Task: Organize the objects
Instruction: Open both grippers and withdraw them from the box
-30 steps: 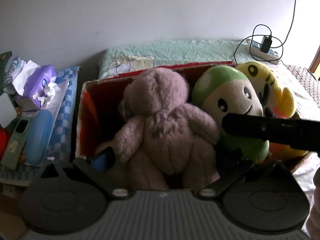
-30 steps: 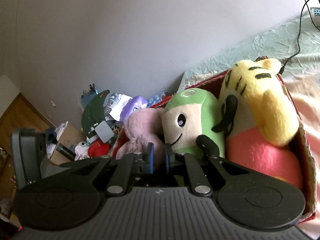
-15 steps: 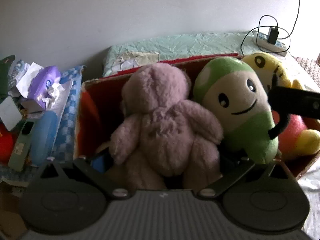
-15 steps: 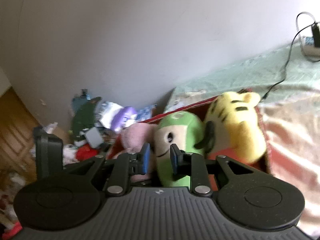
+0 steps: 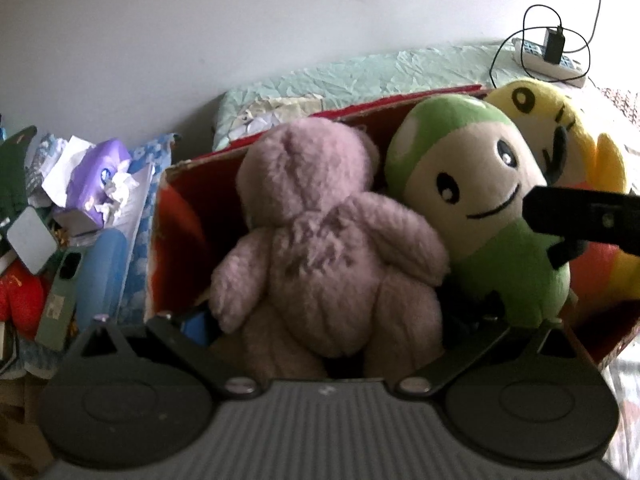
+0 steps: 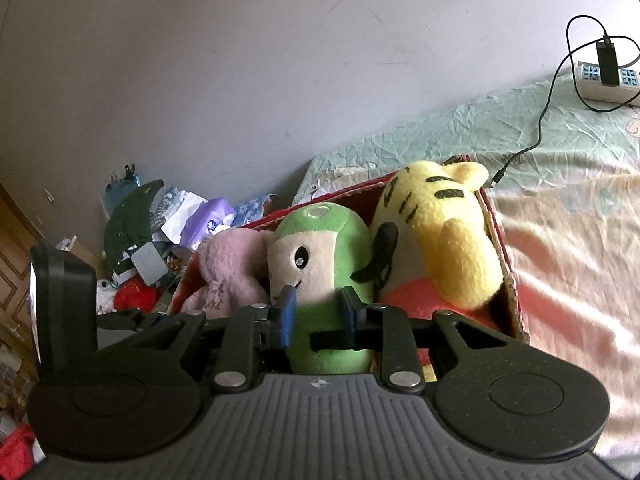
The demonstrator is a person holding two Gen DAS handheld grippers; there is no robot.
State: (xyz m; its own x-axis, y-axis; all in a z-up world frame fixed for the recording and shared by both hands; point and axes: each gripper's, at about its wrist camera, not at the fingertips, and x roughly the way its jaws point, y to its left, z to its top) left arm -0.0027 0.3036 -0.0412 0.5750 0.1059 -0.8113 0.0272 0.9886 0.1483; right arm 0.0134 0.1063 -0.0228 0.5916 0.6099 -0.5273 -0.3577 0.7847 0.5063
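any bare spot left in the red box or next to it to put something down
One gap inside the red box: its left end, between the wall and the pink bear. Bear, green plush and yellow tiger plush fill the rest. The bedsheet right of the box is bare; the left pile is crowded.

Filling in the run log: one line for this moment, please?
right tool astride green plush, jaws apart | left tool spread round pink bear | both in red box with yellow plush

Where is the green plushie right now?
The green plushie sits in the red cardboard box, between the pink teddy bear and the yellow tiger plushie.
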